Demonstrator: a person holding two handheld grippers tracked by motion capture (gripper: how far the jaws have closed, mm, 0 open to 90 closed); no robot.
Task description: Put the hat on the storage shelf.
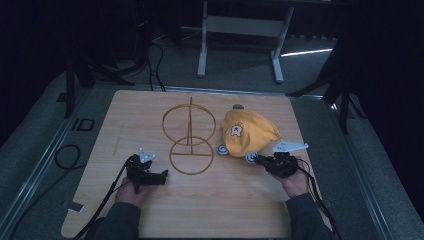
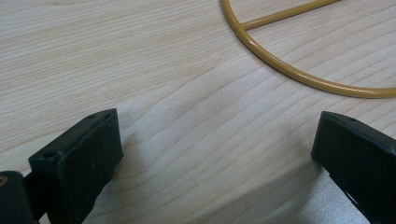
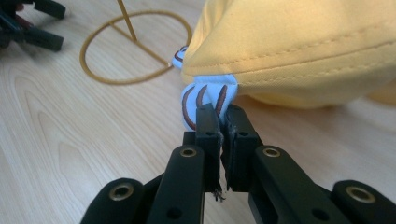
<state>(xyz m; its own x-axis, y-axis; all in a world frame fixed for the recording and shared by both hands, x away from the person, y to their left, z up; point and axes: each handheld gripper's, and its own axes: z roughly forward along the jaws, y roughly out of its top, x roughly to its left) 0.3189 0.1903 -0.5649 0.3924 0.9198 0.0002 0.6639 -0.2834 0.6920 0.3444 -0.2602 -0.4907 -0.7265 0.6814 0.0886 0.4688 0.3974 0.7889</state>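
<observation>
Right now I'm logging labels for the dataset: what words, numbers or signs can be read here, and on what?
"ID": on the dark floor left of the table.
Yellow cap: a small bear-face emblem, no letters readable.
Nothing else legible.

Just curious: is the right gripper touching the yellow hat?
Touching. The right gripper view shows the right gripper shut on the hat's pale blue tab.

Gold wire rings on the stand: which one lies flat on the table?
The nearer gold wire ring, flat beside the open left claw; the farther ring stands upright.
</observation>
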